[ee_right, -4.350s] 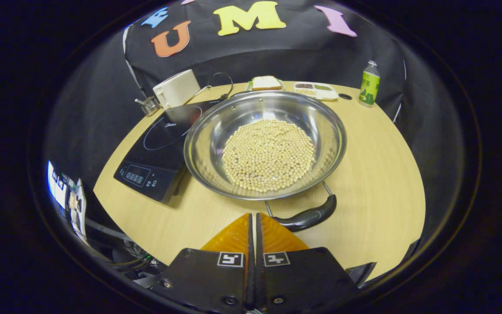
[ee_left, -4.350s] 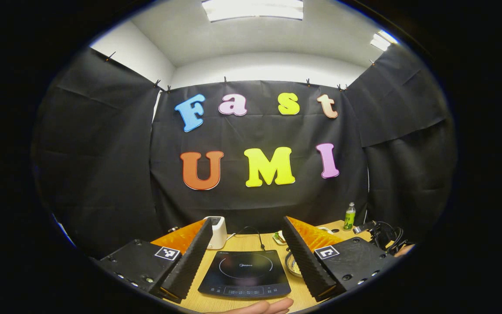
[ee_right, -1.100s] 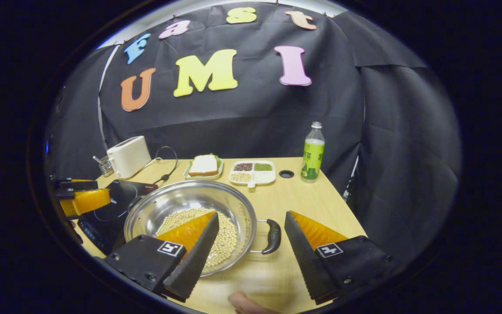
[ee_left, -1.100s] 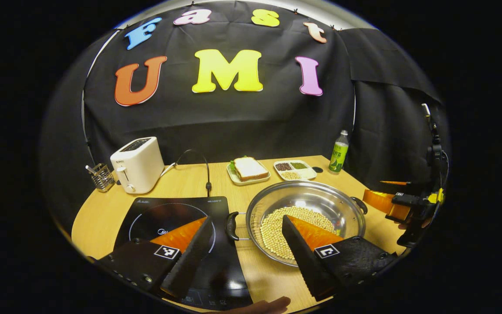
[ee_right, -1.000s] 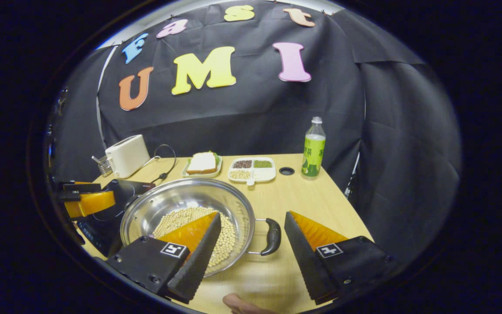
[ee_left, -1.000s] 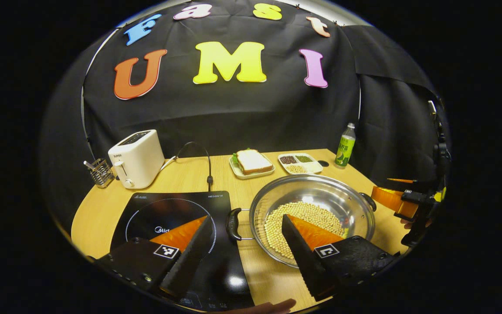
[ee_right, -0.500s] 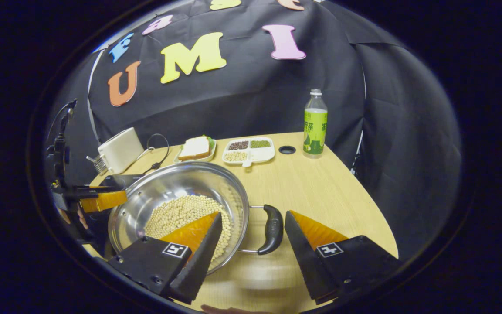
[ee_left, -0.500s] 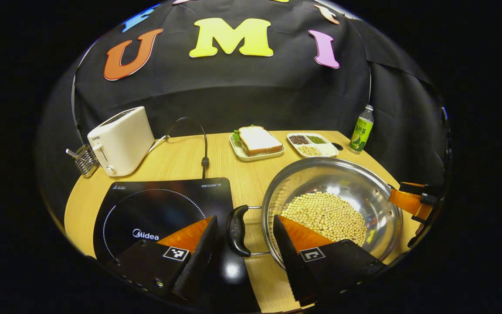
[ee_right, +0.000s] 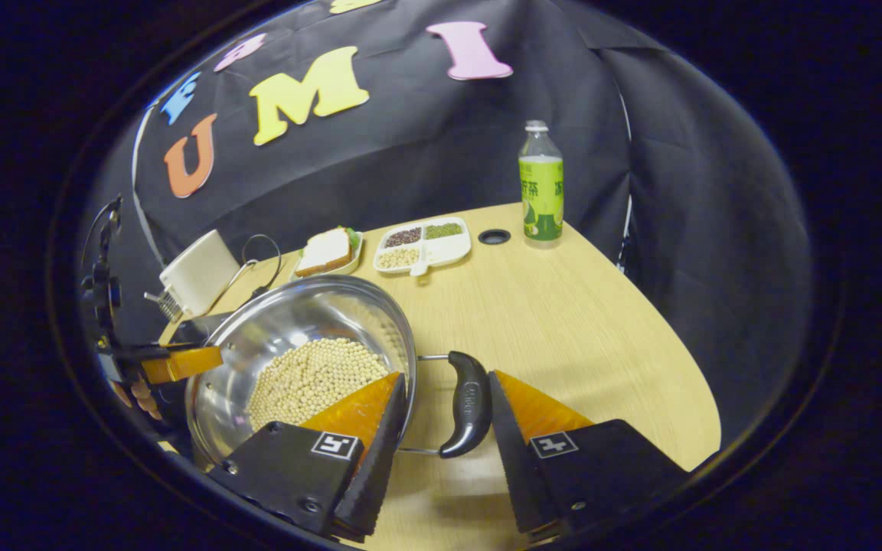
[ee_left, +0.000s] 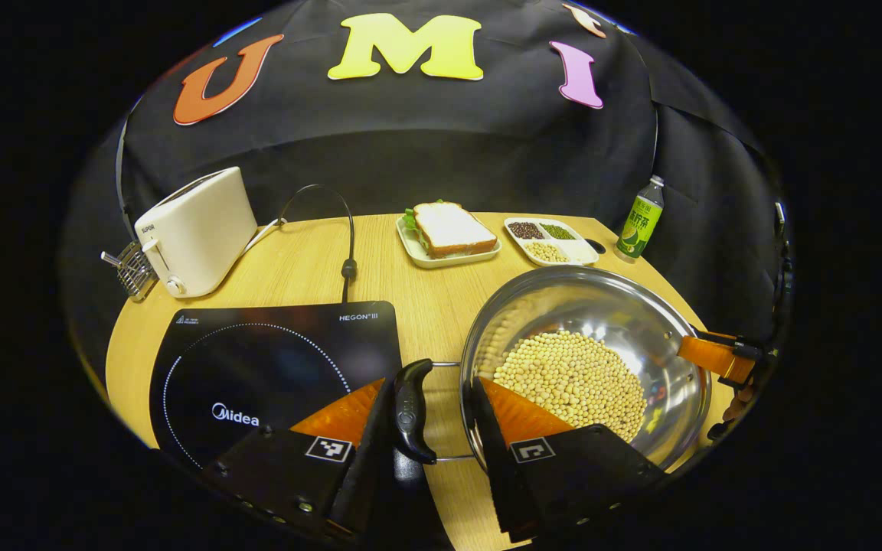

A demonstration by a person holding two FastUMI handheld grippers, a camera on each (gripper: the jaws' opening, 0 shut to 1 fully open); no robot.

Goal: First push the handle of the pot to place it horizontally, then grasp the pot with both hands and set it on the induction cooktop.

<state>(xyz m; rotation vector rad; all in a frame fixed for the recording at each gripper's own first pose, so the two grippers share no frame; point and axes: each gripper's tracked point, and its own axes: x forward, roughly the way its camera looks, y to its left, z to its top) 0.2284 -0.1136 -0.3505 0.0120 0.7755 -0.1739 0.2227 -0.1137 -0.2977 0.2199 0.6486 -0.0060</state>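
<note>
The pot (ee_left: 586, 360) sits on the bench (ee_right: 563, 321) just right of the cooktop (ee_left: 272, 360), handles lying sideways — the turning step looks done. The left claw (ee_left: 426, 405) and right claw (ee_right: 445, 402) each straddle a handle, spread, not yet pinching. Left to do: close, lift, set it on the cooktop.
</note>
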